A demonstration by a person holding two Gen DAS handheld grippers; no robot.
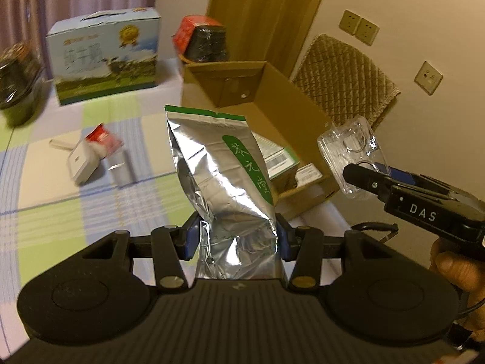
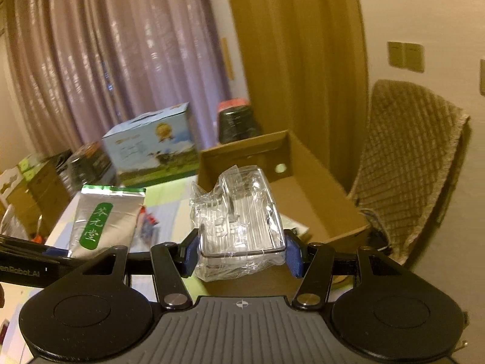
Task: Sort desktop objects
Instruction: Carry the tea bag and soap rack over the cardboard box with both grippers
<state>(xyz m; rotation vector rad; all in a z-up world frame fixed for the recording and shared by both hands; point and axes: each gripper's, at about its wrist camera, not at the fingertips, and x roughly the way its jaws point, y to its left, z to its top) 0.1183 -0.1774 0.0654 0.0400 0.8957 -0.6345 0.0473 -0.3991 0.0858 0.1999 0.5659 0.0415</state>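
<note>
Left gripper (image 1: pixel 238 236) pinches the foil bag (image 1: pixel 221 176); right gripper (image 2: pixel 242 254) clamps the clear case (image 2: pixel 239 212). Carry both over the carton (image 1: pixel 291 97) at upper right, lower inside, then release.

Readable: "DAS" in white on the black body of the right gripper (image 1: pixel 362 179), seen from the left wrist. "...enRobot.AI", cut off at the frame edge, on the left gripper (image 2: pixel 57 253) body in the right wrist view. Green oval label with three pale Chinese characters, roughly 茶元堂, on the foil pouch (image 1: pixel 224 179). Large print on the blue carton (image 1: pixel 106 60) too blurred to read.
</note>
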